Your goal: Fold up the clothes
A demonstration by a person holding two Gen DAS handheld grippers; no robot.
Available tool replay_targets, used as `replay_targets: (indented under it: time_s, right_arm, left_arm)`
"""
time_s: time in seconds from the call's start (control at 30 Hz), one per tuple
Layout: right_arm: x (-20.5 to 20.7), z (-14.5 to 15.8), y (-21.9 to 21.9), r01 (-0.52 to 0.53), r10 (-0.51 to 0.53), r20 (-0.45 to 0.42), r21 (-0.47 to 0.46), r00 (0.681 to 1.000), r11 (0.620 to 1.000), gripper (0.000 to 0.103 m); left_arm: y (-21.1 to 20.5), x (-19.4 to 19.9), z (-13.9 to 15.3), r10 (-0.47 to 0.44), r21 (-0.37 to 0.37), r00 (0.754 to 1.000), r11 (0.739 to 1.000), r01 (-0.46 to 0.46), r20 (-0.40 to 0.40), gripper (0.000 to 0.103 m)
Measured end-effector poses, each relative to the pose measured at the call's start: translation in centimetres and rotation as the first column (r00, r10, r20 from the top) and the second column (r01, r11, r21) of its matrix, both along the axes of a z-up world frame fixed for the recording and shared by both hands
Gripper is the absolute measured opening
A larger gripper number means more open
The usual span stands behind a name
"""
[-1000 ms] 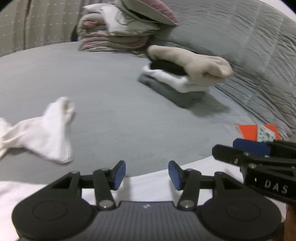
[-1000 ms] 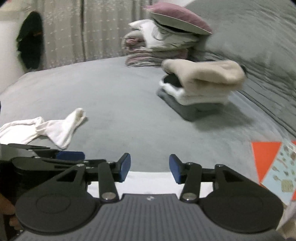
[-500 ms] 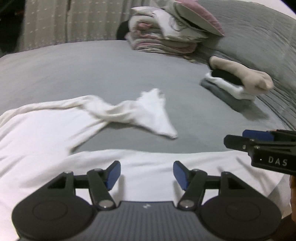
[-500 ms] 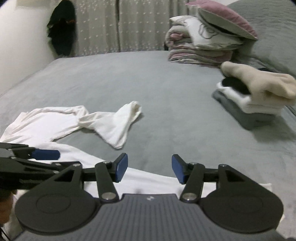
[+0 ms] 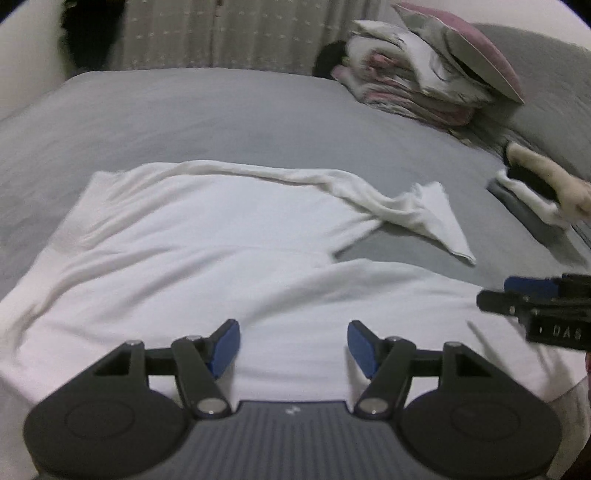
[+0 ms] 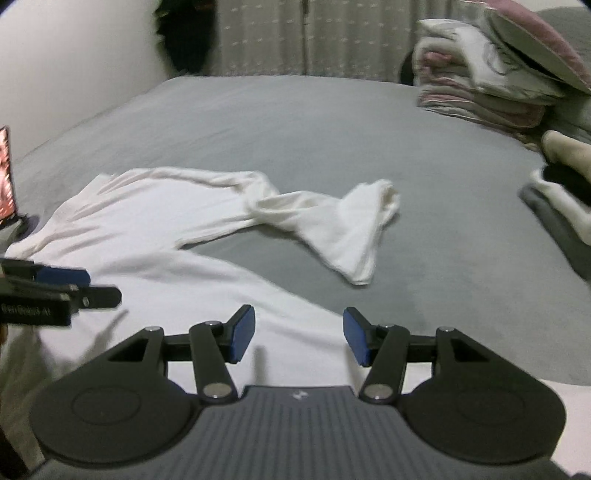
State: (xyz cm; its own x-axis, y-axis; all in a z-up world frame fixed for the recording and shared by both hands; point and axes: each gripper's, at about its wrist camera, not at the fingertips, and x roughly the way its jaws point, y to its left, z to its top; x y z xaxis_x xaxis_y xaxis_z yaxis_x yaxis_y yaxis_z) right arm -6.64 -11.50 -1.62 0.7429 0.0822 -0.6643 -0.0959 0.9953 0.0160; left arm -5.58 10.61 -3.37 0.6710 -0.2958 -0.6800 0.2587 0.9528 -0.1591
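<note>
The left claw [image 5: 293,345] hangs over the near part of a white long-sleeved top [image 5: 192,258], its blue pads apart with nothing between them. The right claw [image 6: 298,339] stands the same way, pads apart and bare, above the top's near right edge where white cloth meets the grey bed [image 6: 295,122]. Each claw shows at the side of the other's view: the right one at the right edge of the left wrist view, the left one at the left edge of the right wrist view.

The top lies spread flat across the near half of the bed. One sleeve [image 6: 332,225] runs out from the far shoulder, twists, and ends in a wide cuff lying on bare grey sheet, away from the body of the garment.

Further right, near the bed's edge, sits a small stack of folded clothes [image 5: 539,192]: grey at the bottom, white above it, something black, and a beige piece on top. Behind that, a pile of folded bedding [image 6: 484,88] carries a pink-edged pillow. A pale curtain [image 6: 306,37] hangs behind the bed, with a dark shape [image 6: 184,33] against the wall to its left.
</note>
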Motion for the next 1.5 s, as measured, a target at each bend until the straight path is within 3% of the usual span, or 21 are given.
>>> replay_targets:
  time_s: [0.2, 0.4, 0.73, 0.9, 1.07, 1.23, 1.33, 1.4, 1.47, 1.5]
  right_arm:
    - [0.3, -1.0, 3.0, -0.097, 0.098, -0.045, 0.015, 0.994, 0.995, 0.057]
    - [-0.4, -1.3, 6.6, -0.224, 0.224, -0.028, -0.009, 0.974, 0.974, 0.057]
    - [-2.5, -1.7, 11.6, -0.458, 0.460, 0.011, -0.081, 0.888, 0.886, 0.057]
    - [-2.9, -1.9, 12.2, -0.507, 0.509, 0.013, -0.084, 0.860, 0.858, 0.054]
    - [-3.3, -1.5, 12.0, -0.550, 0.552, 0.016, -0.068, 0.834, 0.833, 0.051]
    - [-3.7, -2.0, 12.6, -0.574, 0.578, 0.002, -0.111, 0.816, 0.811, 0.046]
    - [-3.7, -2.1, 12.6, -0.570, 0.574, -0.001, -0.119, 0.819, 0.813, 0.039]
    - [-3.6, -2.1, 12.6, -0.569, 0.572, -0.009, -0.115, 0.820, 0.814, 0.015]
    - [-3.6, -2.1, 12.6, -0.566, 0.569, -0.013, -0.115, 0.822, 0.816, 0.002]
    - [-3.6, -2.0, 12.6, -0.563, 0.566, -0.013, -0.119, 0.824, 0.818, 0.001]
  left_arm:
    - [4.2, -1.2, 0.2, 0.090, -0.005, 0.995, 0.996, -0.090, 0.032, 0.066]
    - [7.8, -2.4, 0.4, 0.186, 0.025, 0.980, 0.982, -0.188, 0.073, 0.066]
    - [13.2, -3.1, 0.2, 0.374, 0.033, 0.925, 0.926, -0.376, 0.064, 0.065]
    - [14.8, -3.0, -0.2, 0.436, -0.004, 0.900, 0.900, -0.436, 0.028, 0.058]
    - [15.3, -2.8, -0.2, 0.454, -0.046, 0.891, 0.890, -0.453, 0.009, 0.052]
    - [15.1, -2.5, -0.5, 0.473, -0.043, 0.881, 0.881, -0.472, 0.014, 0.043]
    - [14.8, -2.4, -0.6, 0.470, -0.023, 0.882, 0.883, -0.469, 0.031, 0.030]
    - [14.6, -2.4, -0.7, 0.463, -0.006, 0.885, 0.886, -0.463, 0.046, 0.019]
    - [14.5, -2.5, -0.8, 0.458, 0.012, 0.887, 0.888, -0.459, 0.062, 0.007]
    - [14.5, -2.5, -0.8, 0.456, 0.015, 0.887, 0.889, -0.458, 0.067, 0.005]
